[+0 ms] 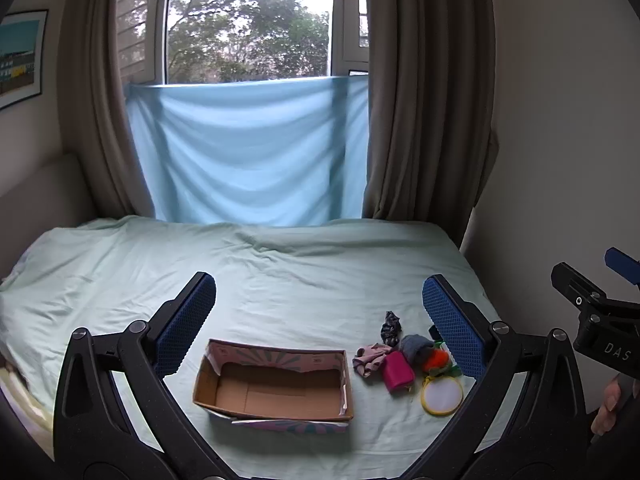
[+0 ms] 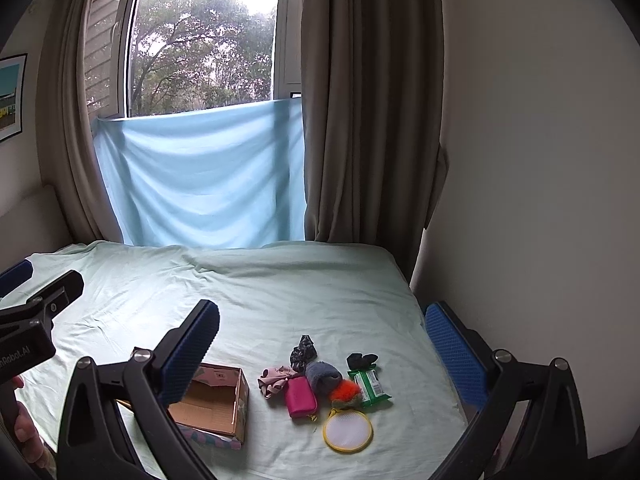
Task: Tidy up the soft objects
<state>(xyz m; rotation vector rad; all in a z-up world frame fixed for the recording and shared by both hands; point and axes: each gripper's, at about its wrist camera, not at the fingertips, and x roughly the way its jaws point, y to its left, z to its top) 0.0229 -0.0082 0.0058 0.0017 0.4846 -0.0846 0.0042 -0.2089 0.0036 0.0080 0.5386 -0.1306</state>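
An open, empty cardboard box (image 1: 276, 390) sits on the bed; it also shows in the right wrist view (image 2: 216, 404). To its right lies a small pile: a pink cloth (image 2: 274, 379), a magenta pouch (image 2: 301, 397), a grey-blue sock (image 2: 323, 376), a dark patterned scrunchie (image 2: 303, 349), an orange-green fuzzy item (image 2: 346, 394), a black item (image 2: 362, 359), a green packet (image 2: 370, 385) and a yellow-rimmed round hoop (image 2: 347, 430). My left gripper (image 1: 320, 320) is open and empty above the box. My right gripper (image 2: 324, 348) is open and empty above the pile.
The bed has a pale green sheet (image 1: 280, 264). Brown curtains (image 1: 420, 100) and a blue cloth (image 1: 248, 152) hang under the window behind it. A white wall (image 2: 540, 160) runs close along the bed's right edge.
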